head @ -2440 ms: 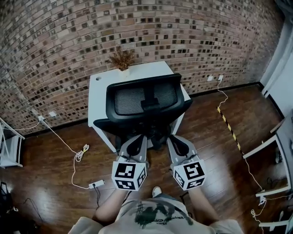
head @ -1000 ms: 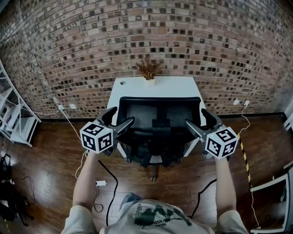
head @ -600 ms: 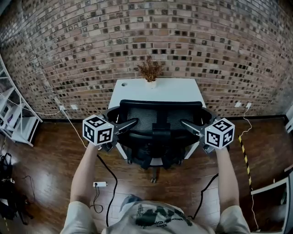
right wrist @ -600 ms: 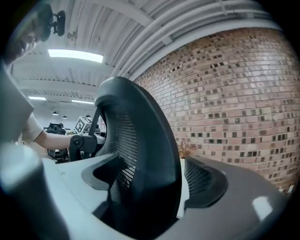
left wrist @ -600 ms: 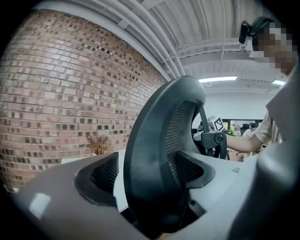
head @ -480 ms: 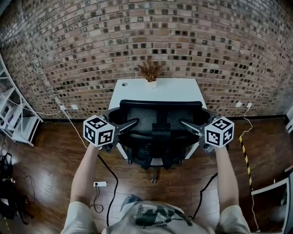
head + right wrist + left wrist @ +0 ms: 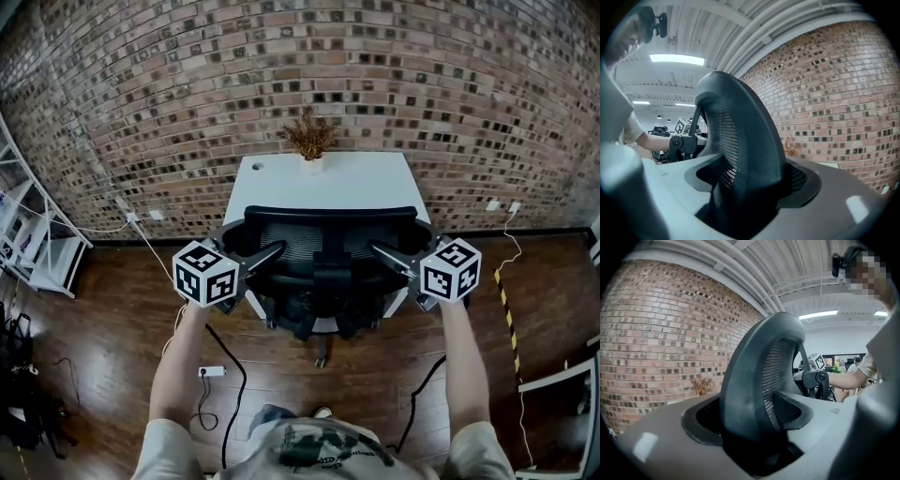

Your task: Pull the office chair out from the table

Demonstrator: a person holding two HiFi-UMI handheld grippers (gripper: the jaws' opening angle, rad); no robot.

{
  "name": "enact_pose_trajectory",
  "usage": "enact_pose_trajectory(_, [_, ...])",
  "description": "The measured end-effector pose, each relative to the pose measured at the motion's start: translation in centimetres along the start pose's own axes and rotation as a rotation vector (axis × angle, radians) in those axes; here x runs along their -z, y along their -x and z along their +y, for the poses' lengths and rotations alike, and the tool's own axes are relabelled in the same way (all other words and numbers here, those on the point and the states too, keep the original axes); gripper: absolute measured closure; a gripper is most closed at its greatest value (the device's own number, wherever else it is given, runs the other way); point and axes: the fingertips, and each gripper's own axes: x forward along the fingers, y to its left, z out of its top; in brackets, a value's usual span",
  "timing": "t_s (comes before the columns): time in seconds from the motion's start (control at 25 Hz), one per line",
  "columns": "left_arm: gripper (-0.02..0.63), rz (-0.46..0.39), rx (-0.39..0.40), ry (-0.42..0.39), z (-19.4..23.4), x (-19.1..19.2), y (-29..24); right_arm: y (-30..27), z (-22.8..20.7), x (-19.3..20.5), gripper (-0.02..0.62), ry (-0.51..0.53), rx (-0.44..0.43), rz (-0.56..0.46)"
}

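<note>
Just changed: both my tools have come in from wider positions beside the chair and now straddle the two side rims of its backrest.
Floor (image 7: pixel 319 389): bare wood on my near side, so I judge there is room to draw the chair back.
Left tool (image 7: pixel 253 242): its jaws are closing on the left rim. The rim fills the space between them, and I see no gap at the pads.
Right tool (image 7: pixel 398 240): likewise closing on the right rim, with the pads meeting the rim on both faces.
Office chair (image 7: pixel 323 246): back turned to me, pushed up to the near edge of the table. It sits where it sat a second ago.
Tabletop (image 7: pixel 281 183): white, set against the far brick wall (image 7: pixel 309 66), with a dried plant (image 7: pixel 312 136) at its far edge.
Meaning: the grasp is about made and the pull has not begun. An even draw toward me with both hands should keep the chair rolling straight.
</note>
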Motion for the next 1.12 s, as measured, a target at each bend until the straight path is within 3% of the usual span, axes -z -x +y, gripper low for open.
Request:
enact_pose_trajectory(0.6, [0.252,-0.008,0.003,0.001,-1.8,0.4,3.1,1.9,3.5,0.4,0.227,-0.027,0.026,-0.024])
enact_pose_trajectory(1.12, [0.256,-0.02,0.003,-0.008,-6.1,1.2,6.3,5.7,6.7,1.5,0.225,-0.056,0.043,-0.009])
